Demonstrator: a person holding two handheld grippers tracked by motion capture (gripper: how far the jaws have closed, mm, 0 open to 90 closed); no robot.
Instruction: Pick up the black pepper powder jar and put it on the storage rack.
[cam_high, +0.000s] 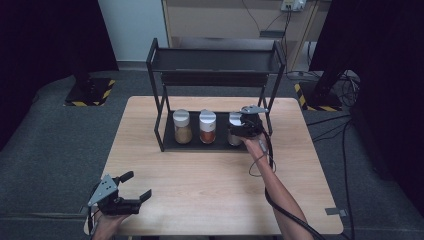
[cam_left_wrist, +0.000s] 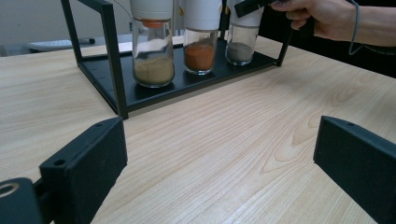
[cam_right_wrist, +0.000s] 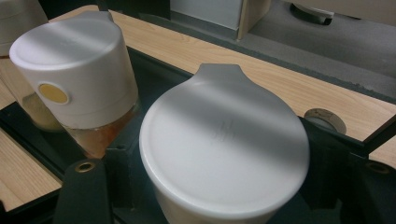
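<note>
Right tool (cam_high: 243, 131) straddled the grey spice jar (cam_left_wrist: 241, 44) on the rack (cam_high: 167, 142), jaws either side of its white cap (cam_right_wrist: 224, 149); contact could not be confirmed. Left tool (cam_high: 131, 186) rested wide open, empty, over the counter (cam_high: 200, 185). Left gripper view exposed jar contents

My right gripper (cam_high: 244, 126) sits over the right-hand jar (cam_high: 234, 131) in the high view, so most of that jar is hidden & I can't tell there if the jaws touch it. In the right gripper view the jar's lid (cam_right_wrist: 224, 144) covers the jar body and the inner faces of both jaws; contact can't be judged. The middle jar (cam_right_wrist: 74, 79) is cut off at the left edge and its contents are blurred behind the glass. In the left gripper view all three jar tops run off the top edge. My left hand (cam_high: 107, 223) is cropped by the bottom edge in the high view. Lid markings too small to read.
</note>
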